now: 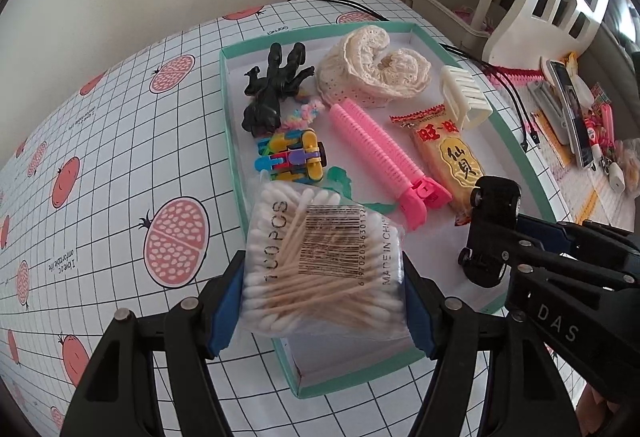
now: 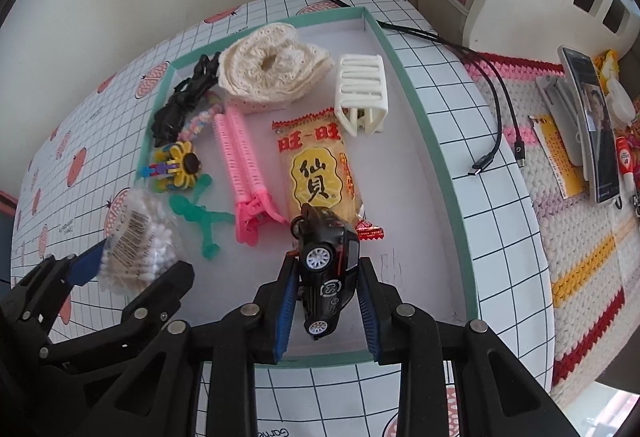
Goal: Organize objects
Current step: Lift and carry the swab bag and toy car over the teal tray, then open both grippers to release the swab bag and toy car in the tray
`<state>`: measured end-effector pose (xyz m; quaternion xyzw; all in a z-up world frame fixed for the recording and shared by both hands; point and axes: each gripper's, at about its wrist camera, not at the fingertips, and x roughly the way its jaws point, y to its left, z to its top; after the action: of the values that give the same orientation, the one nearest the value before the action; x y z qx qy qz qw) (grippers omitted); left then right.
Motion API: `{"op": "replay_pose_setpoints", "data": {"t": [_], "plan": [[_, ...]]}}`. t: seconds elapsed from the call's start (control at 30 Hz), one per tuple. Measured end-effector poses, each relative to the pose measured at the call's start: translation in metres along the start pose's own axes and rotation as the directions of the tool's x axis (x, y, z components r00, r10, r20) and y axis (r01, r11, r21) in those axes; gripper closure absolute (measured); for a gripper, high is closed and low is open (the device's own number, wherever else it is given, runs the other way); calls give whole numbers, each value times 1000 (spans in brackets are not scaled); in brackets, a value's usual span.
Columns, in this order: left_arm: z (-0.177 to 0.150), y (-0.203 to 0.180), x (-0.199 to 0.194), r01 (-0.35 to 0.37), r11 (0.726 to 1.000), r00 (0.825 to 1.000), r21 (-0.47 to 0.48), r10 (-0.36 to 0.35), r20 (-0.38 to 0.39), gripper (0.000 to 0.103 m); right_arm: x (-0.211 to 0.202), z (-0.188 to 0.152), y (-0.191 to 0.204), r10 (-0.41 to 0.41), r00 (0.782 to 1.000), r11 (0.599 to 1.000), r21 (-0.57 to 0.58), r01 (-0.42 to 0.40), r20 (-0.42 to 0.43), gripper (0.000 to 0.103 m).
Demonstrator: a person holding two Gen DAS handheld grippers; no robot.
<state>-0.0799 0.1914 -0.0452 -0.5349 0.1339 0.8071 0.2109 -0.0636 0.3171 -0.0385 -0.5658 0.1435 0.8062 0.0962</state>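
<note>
Holding a clear bag of wooden cotton swabs, the left gripper hovers over the teal-rimmed white cardboard tray. Right gripper clamps a black toy car above it. Most items lie ahead in the tray; these two remain unplaced.

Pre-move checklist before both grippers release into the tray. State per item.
1. Left gripper holds the cotton swab bag: ok, pads press both sides.
2. Right gripper holds the black toy car: cannot tell, the car sits between the pads but a gap shows on its right side.
3. Car is over the teal-rimmed tray: ok, bare floor lies below it.
4. Swab bag is over the tray: not ok, it straddles the left rim.
5. Drop spot for the car is free: ok, though the rice cracker packet lies just ahead.
6. Drop spot for the bag is free: cannot tell, the green figure lies close by.
</note>
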Motion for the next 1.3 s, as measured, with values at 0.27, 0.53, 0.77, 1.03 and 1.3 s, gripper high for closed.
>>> {"op": "replay_pose_setpoints", "data": {"t": [0.27,0.53,0.77,1.03,1.3], "plan": [[0,0,1,13,1000,1000,-12,-13,-4,32,0,1,0,0,1000,1000,-2,0,-2,71],[0,4,0,37,999,999,-38,-37,-5,31,2,1,1,-6,1000,1000,-4,6,10,71],[-2,9,-4,55,997,998,-56,-55,8,30,-1,-1,1,-7,999,1000,3,7,36,60],[-8,14,-16,76,994,996,-79,-72,49,30,-9,-4,2,0,998,1000,-7,0,65,52],[-22,23,-31,95,988,992,-125,-83,98,29,-16,-11,10,5,995,999,-47,-1,97,40]]}}
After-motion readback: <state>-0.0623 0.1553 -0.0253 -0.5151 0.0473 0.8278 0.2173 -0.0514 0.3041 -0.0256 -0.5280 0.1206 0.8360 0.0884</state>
